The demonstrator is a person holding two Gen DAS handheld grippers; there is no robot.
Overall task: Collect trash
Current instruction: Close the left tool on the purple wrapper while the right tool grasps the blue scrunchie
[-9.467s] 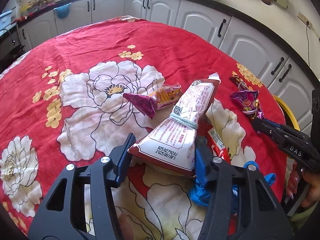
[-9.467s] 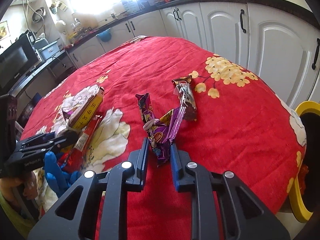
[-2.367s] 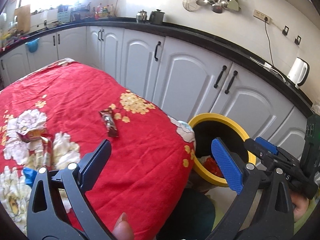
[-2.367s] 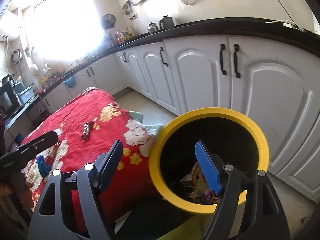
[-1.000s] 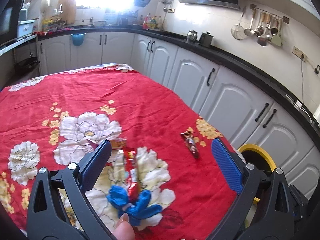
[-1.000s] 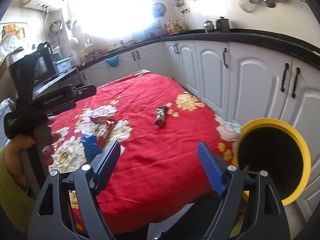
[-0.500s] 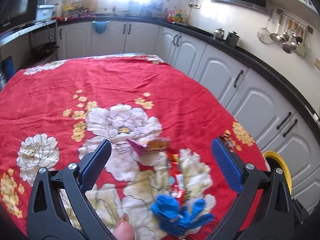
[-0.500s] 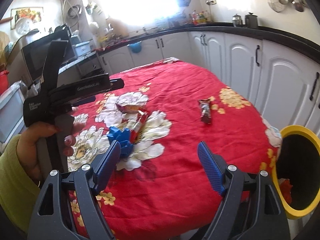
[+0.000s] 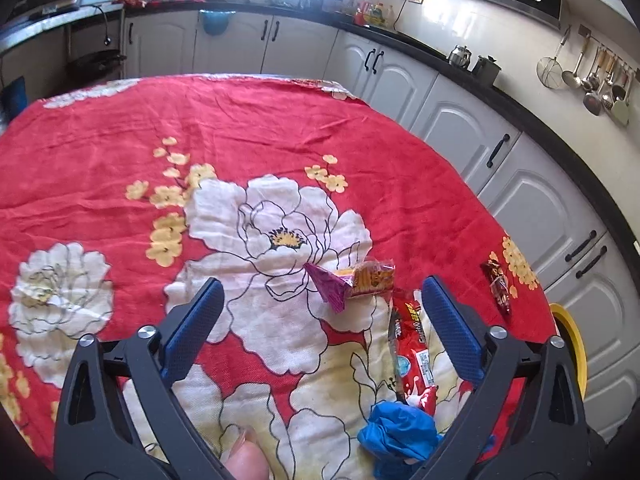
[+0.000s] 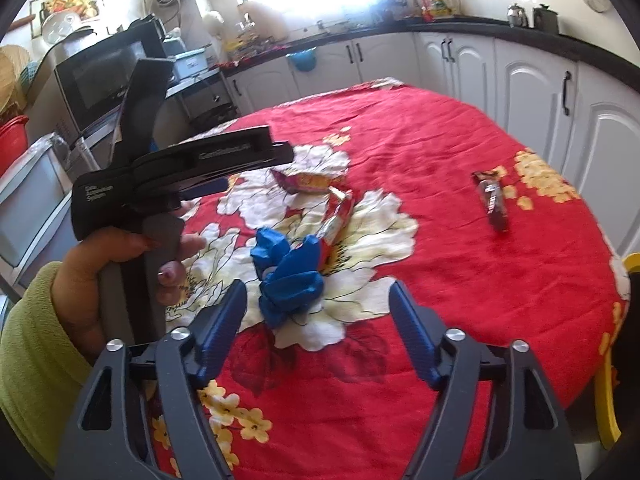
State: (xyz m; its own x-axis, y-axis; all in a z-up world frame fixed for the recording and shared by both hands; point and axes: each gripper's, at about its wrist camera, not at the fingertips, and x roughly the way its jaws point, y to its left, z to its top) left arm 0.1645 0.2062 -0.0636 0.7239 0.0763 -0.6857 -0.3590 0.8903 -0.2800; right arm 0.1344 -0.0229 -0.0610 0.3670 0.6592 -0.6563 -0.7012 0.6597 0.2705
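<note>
A crumpled blue plastic glove (image 10: pixel 290 276) lies on the red flowered tablecloth (image 10: pixel 460 264), a long red foil wrapper (image 10: pixel 334 218) touching at one o'clock, while the left gripper (image 9: pixel 320 320) and right gripper (image 10: pixel 316 320) hover above, jaws wide, narrowing, empty.

Left tongs (image 9: pixel 320 320) and right tongs (image 10: pixel 316 320), both empty, wide, jaws closing.

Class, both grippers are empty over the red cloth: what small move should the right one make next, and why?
Probably ease the right gripper down around the blue glove. The glove lies crumpled just ahead of its empty, closing jaws, nearer than the wrappers.
</note>
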